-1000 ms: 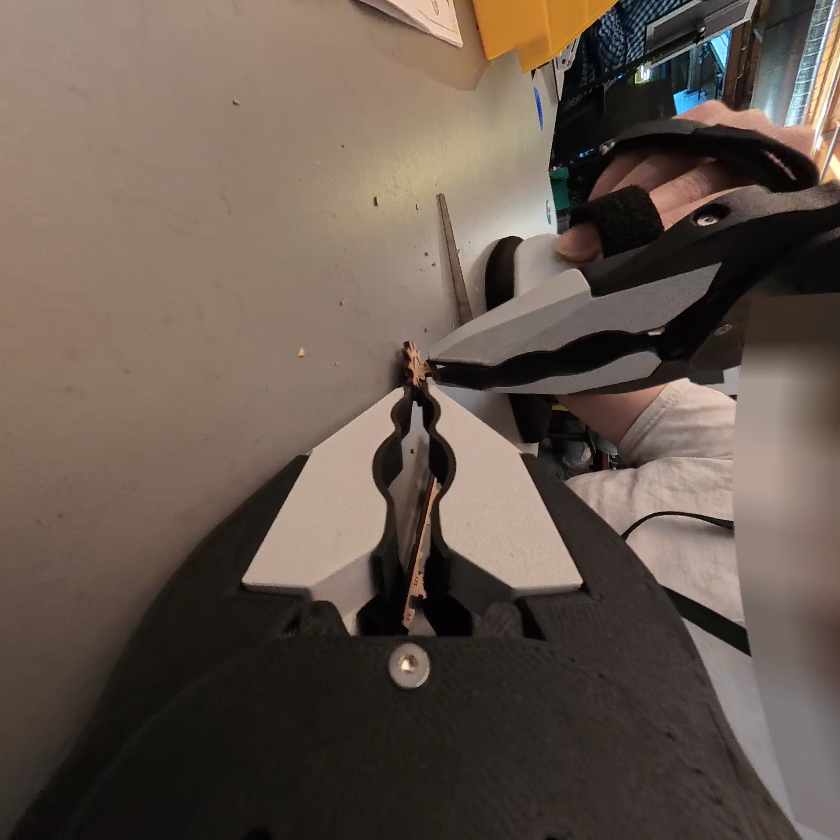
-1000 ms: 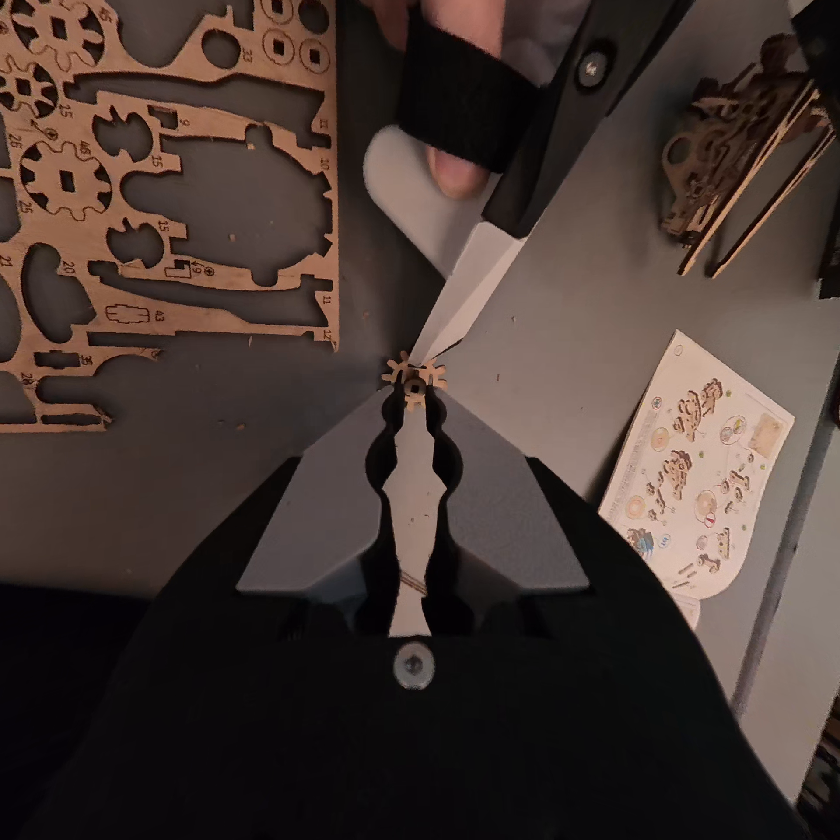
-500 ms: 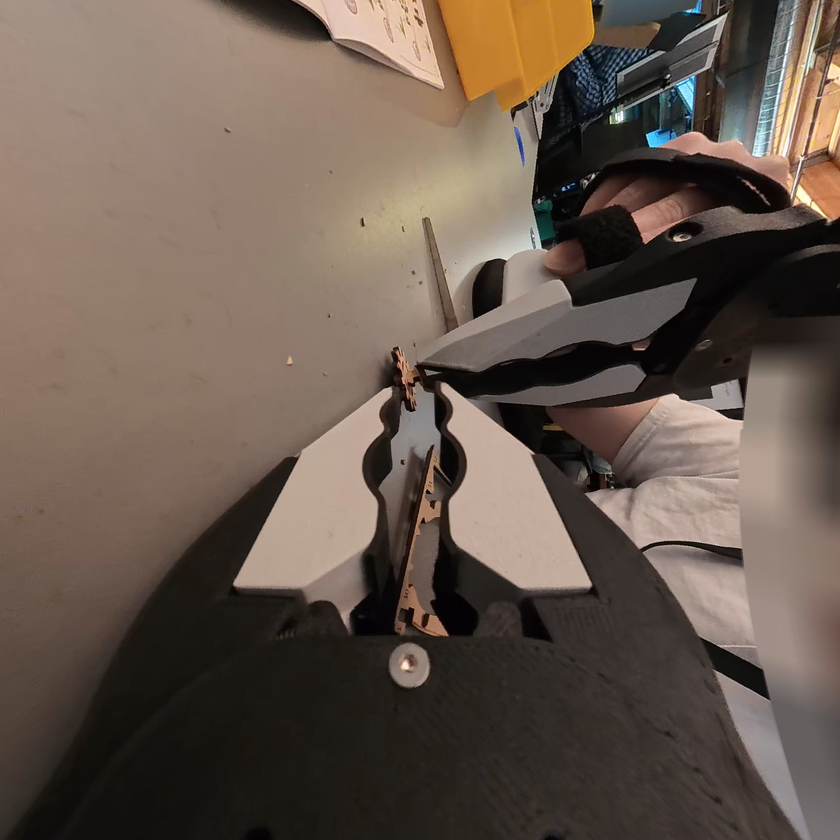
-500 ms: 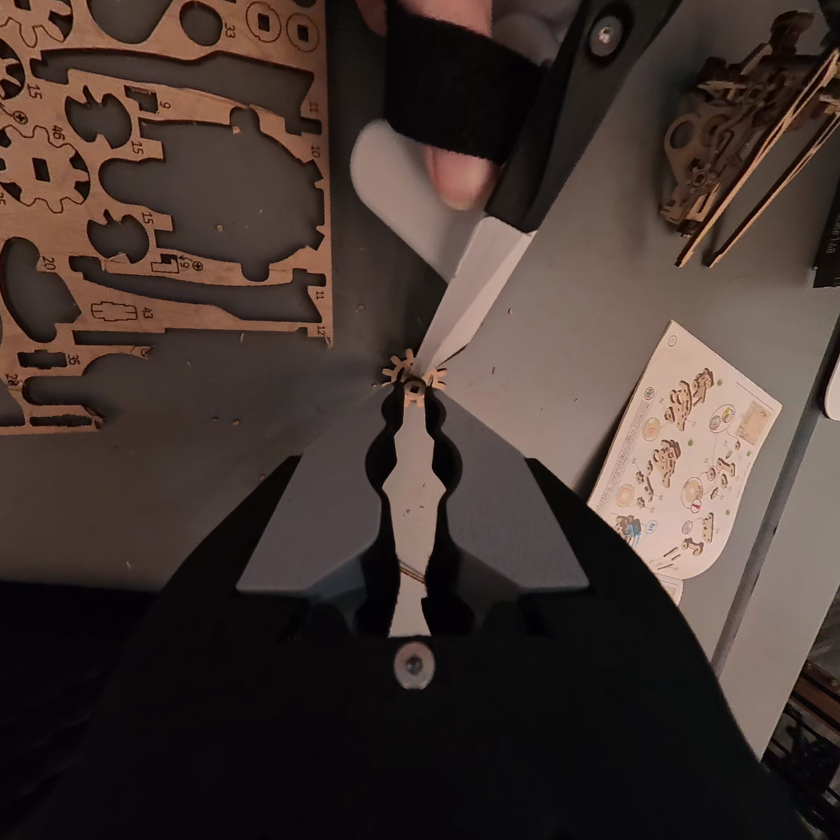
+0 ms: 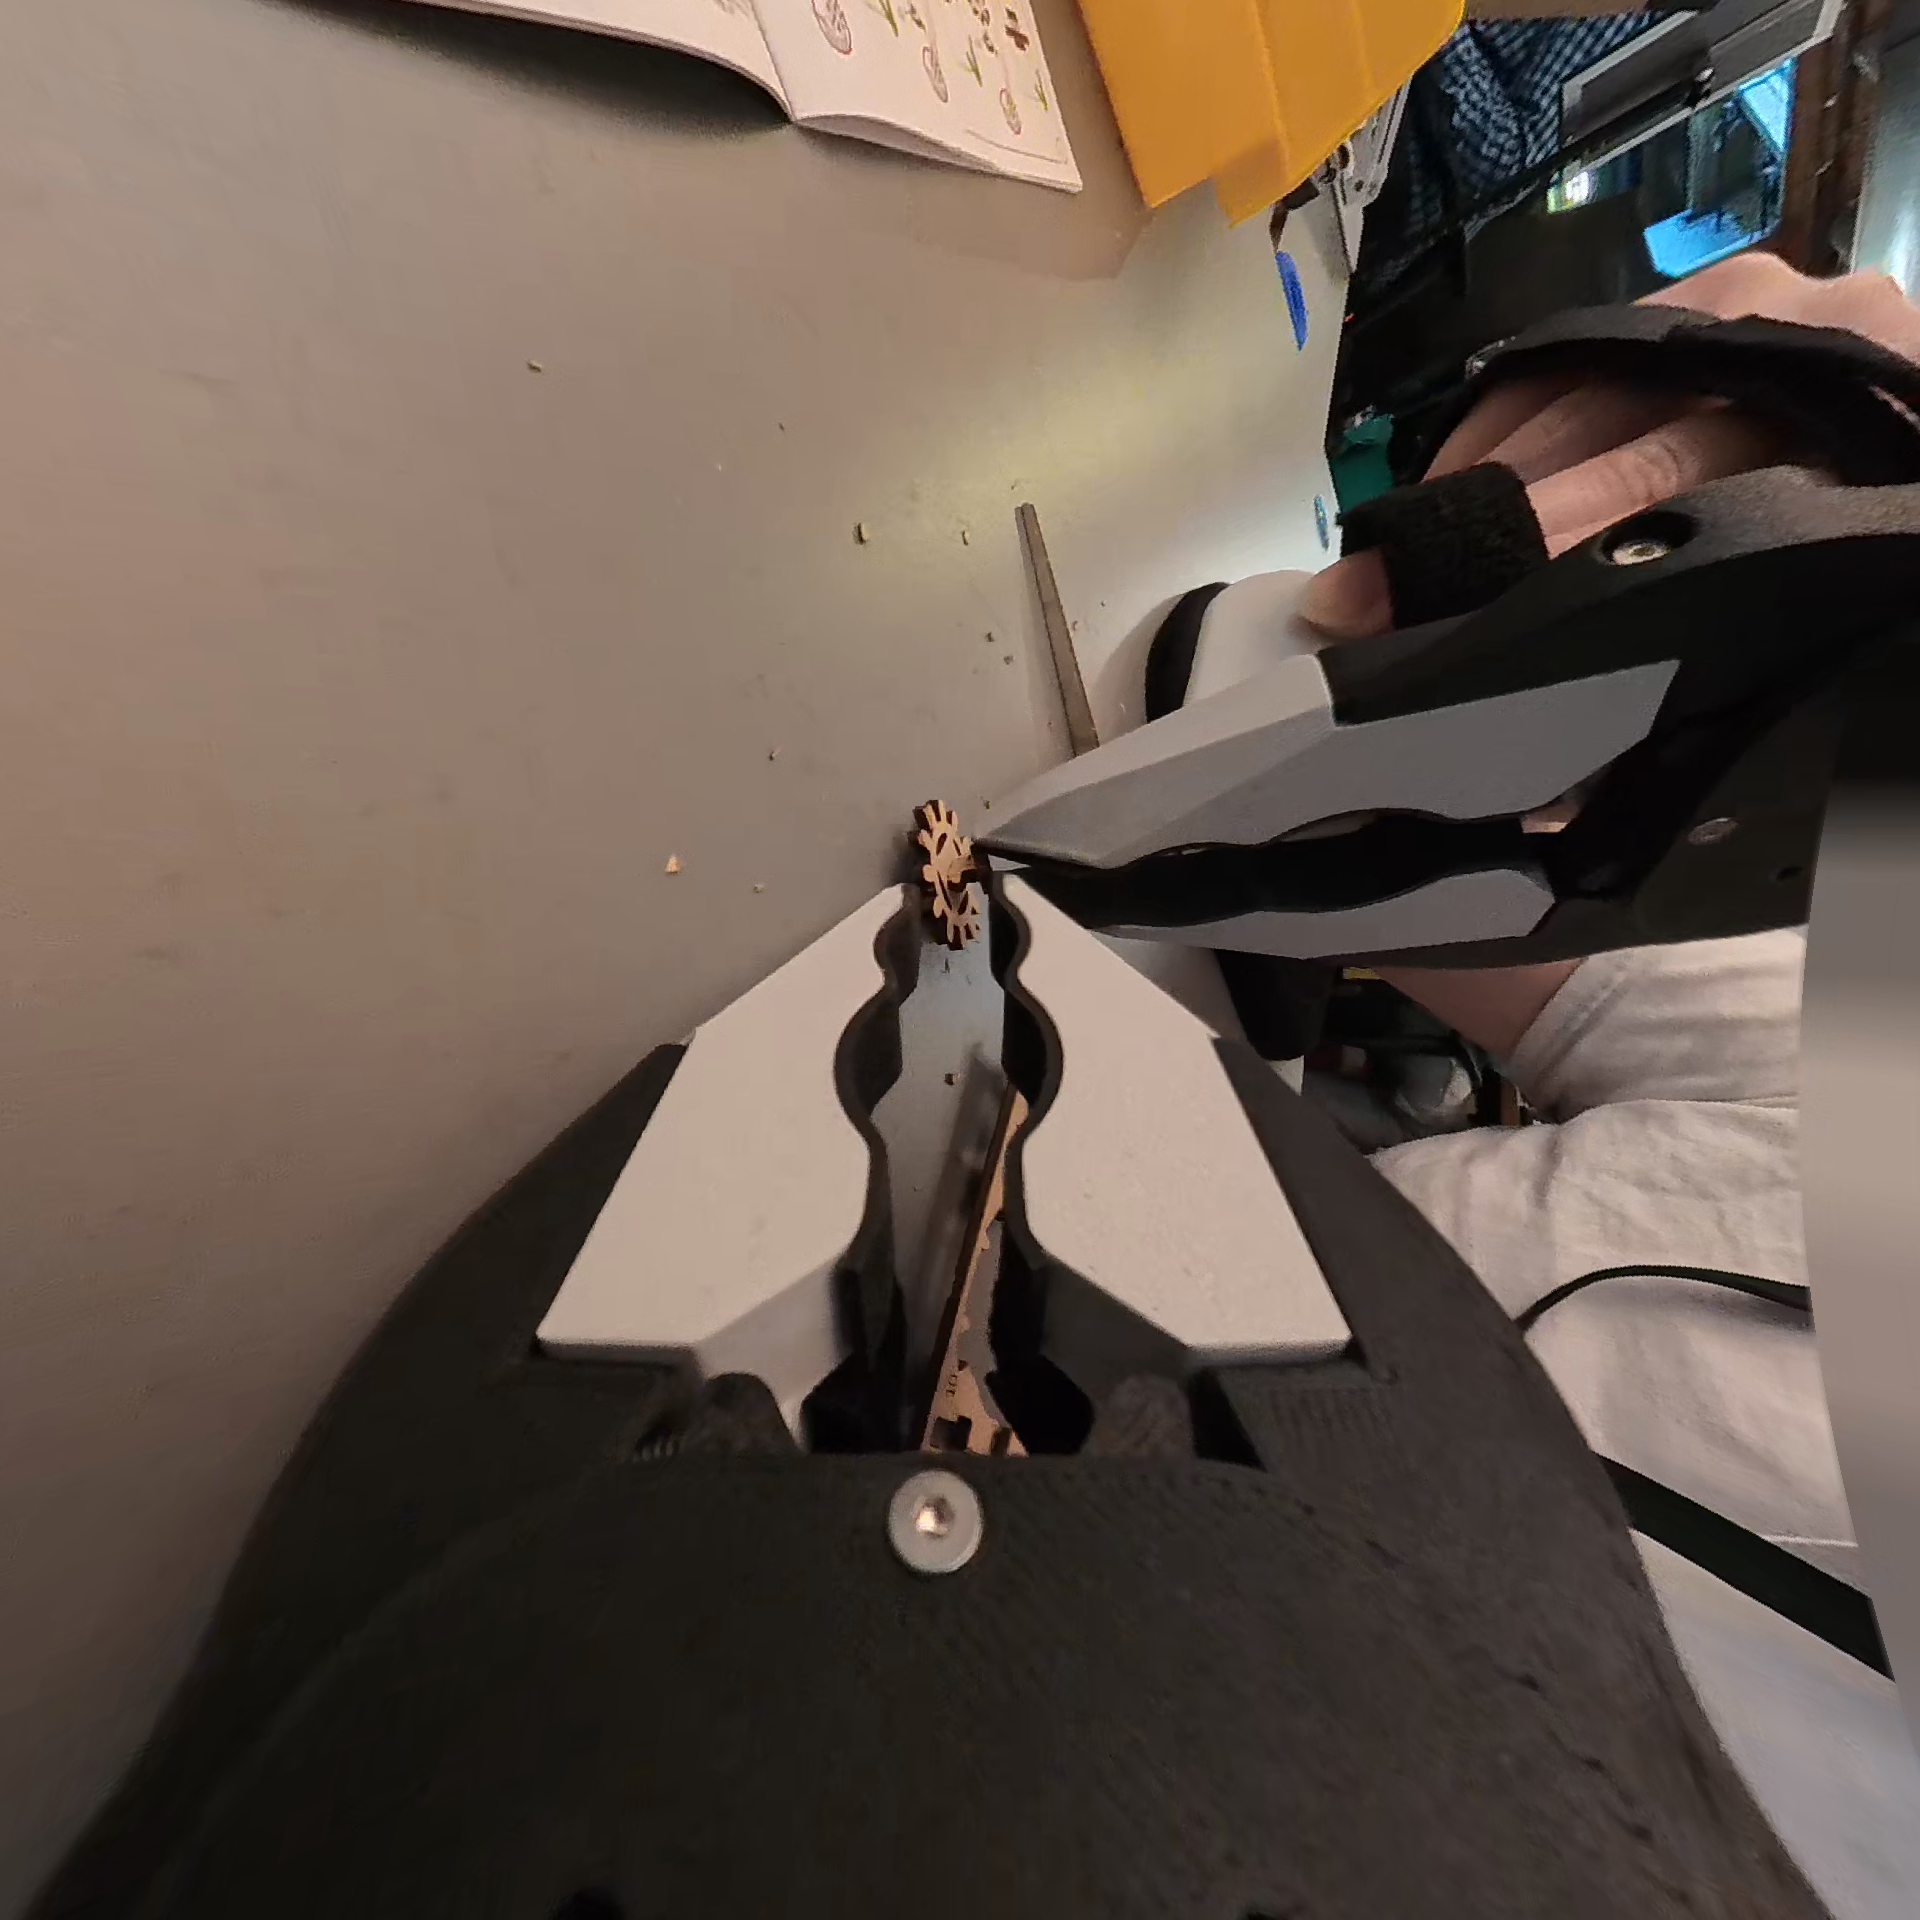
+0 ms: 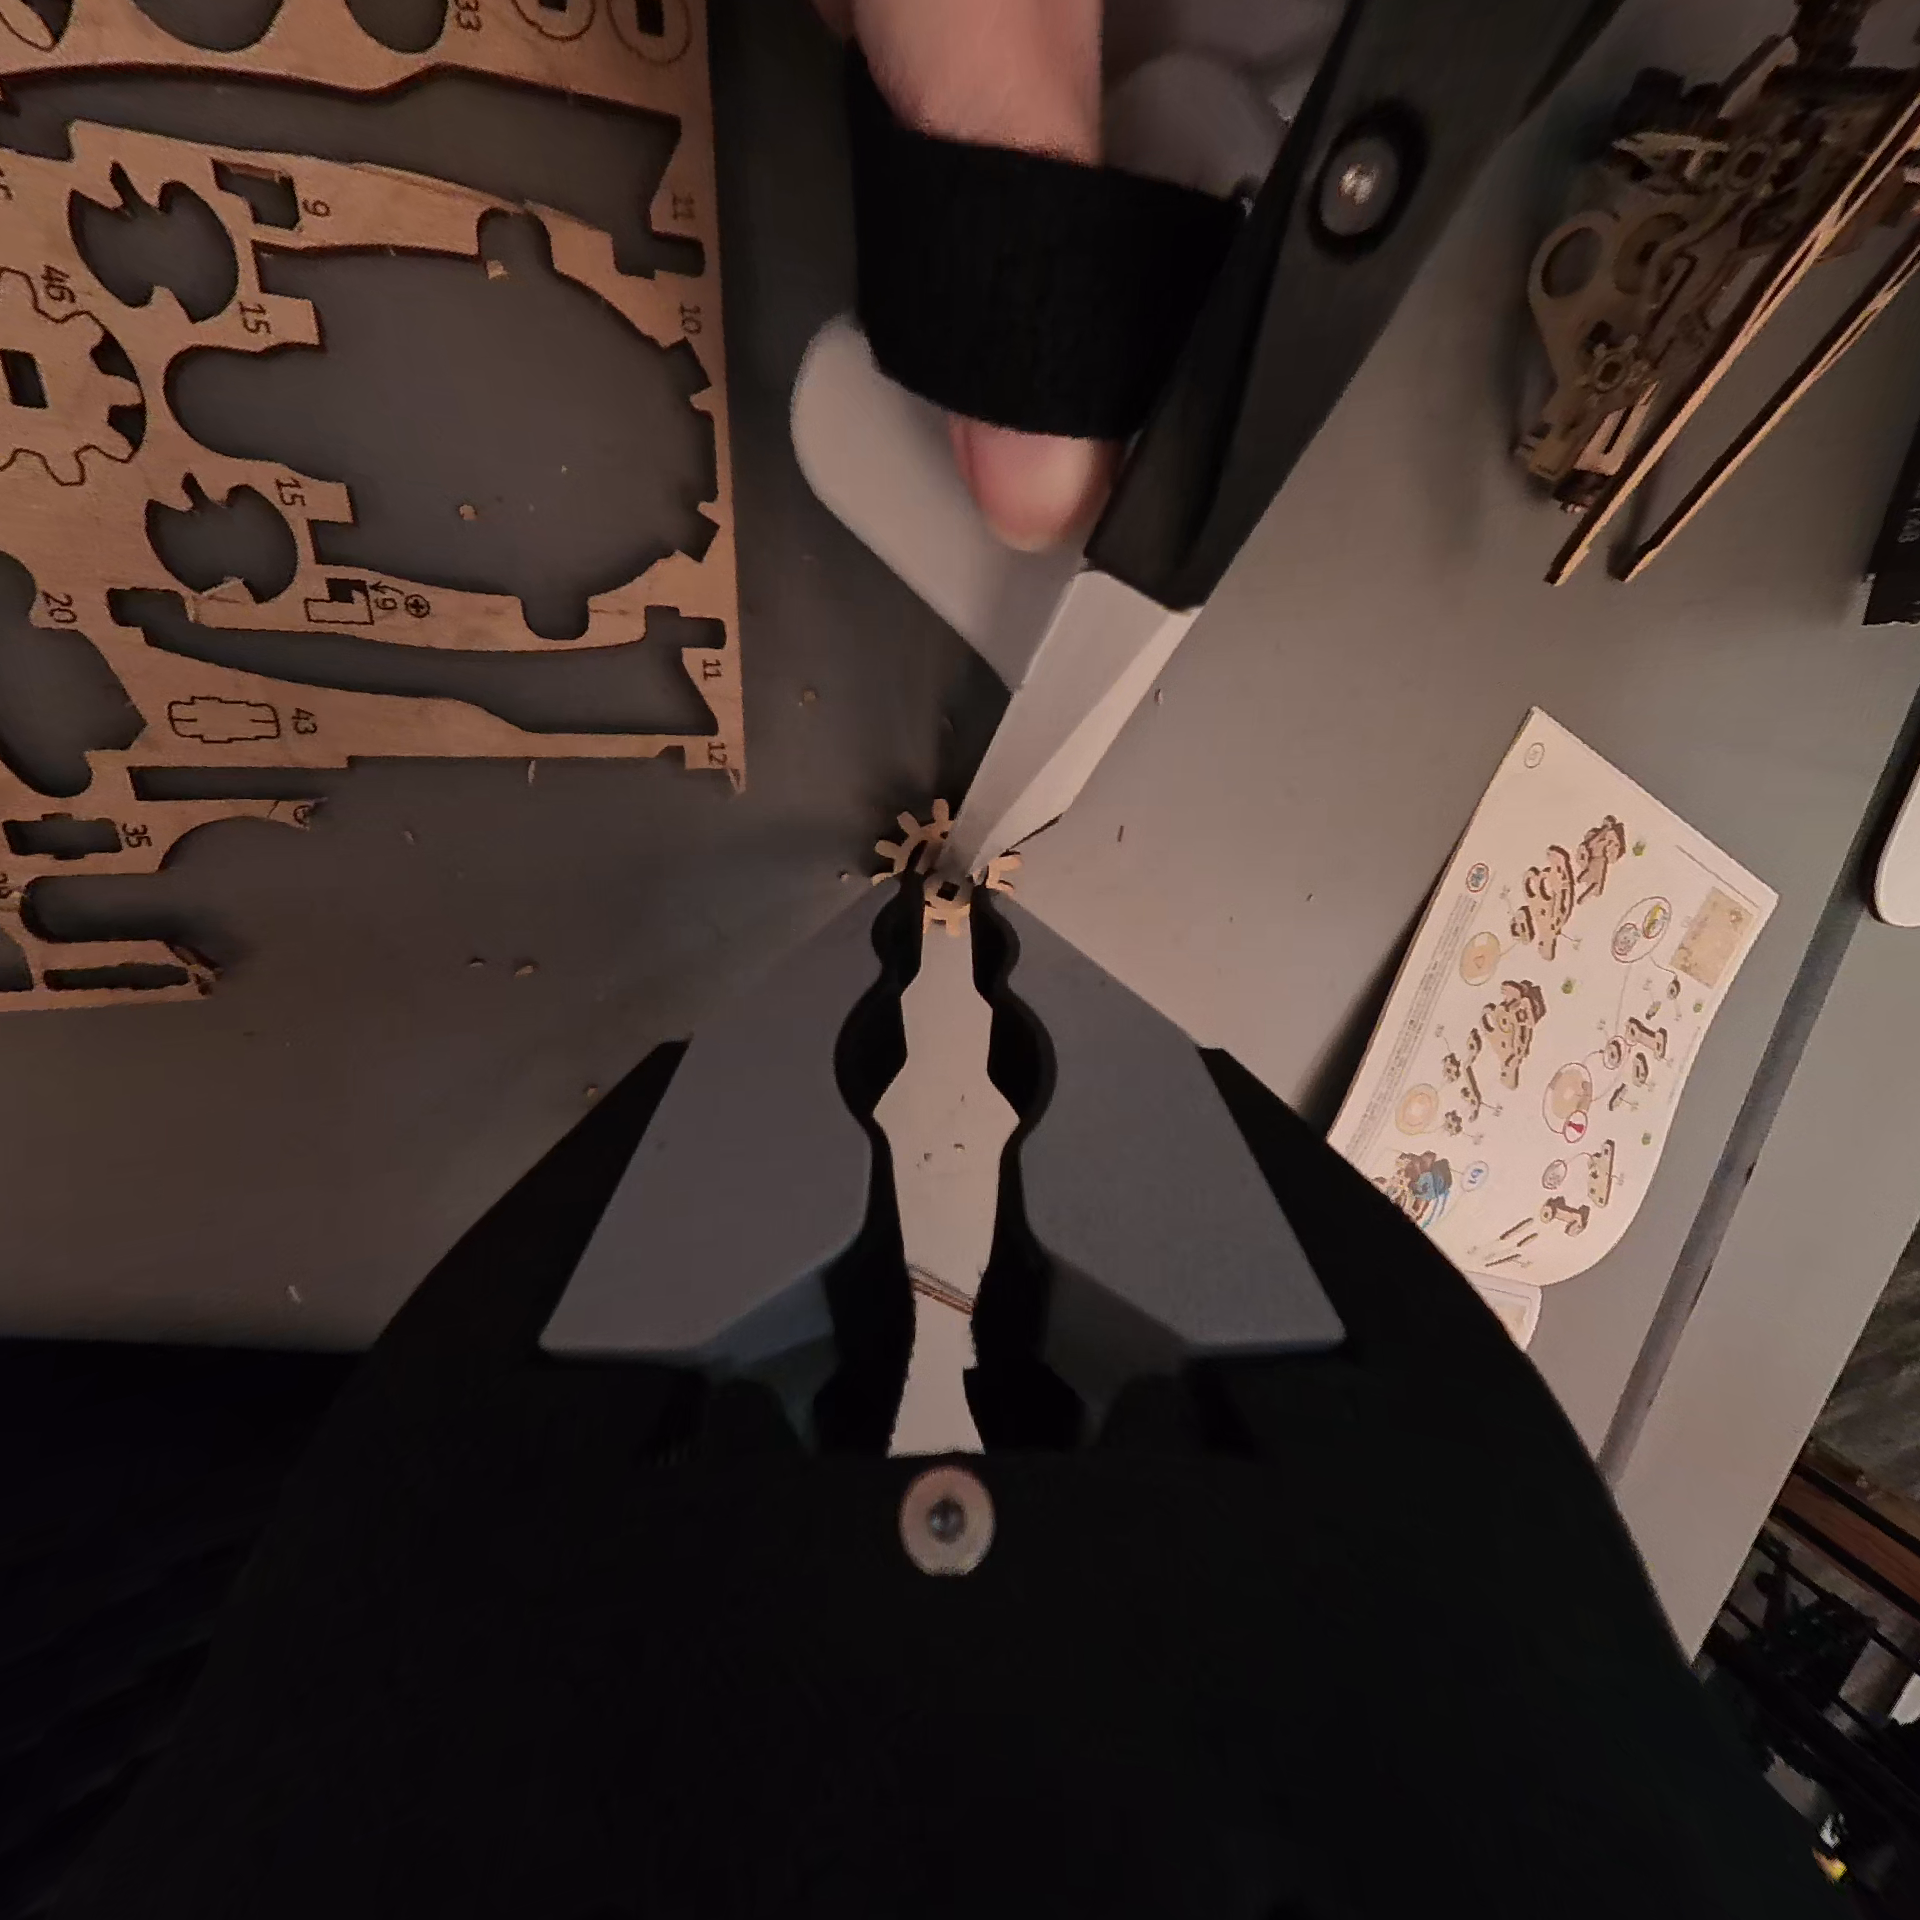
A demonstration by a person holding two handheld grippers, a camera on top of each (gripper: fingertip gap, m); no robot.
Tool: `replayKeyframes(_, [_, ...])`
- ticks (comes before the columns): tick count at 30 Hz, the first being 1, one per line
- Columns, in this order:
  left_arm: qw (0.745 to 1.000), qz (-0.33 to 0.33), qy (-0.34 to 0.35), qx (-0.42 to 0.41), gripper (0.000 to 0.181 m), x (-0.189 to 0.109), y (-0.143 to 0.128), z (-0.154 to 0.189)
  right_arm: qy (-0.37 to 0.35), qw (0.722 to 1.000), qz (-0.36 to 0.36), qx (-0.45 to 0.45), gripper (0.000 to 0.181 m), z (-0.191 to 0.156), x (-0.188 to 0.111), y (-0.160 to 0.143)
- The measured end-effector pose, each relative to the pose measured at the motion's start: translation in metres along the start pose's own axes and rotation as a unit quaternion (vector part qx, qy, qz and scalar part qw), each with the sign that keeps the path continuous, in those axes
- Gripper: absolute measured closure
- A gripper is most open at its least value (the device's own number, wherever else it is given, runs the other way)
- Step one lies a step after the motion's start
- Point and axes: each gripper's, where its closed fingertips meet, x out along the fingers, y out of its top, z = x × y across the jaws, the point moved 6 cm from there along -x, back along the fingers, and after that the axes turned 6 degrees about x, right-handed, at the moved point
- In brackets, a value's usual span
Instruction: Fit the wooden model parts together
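Both claws are pinched on tiny wooden gears right at the tips: the left gripper (image 5: 951,914) holds one gear (image 5: 945,873), and the right gripper (image 6: 945,904) nips another (image 6: 948,896) edge-on. They meet just above the grey table (image 6: 1299,727), near the cut-out sheet (image 6: 364,468), probably so the toothed faces line up for pressing together.
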Motion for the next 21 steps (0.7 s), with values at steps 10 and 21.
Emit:
replayKeyframes(10, [1.000,0.017,-0.017,-0.020,0.163,0.0003,0.0010,0.0012,-0.013,1.000,-0.023,0.001,0.174,0.0005,0.0003,0.0013])
replayKeyframes(21, [1.000,0.012,0.006,-0.008,0.177,0.0015,0.0003,-0.0022,-0.011,1.000,-0.018,0.005,0.174,0.0010,0.0007,0.0003])
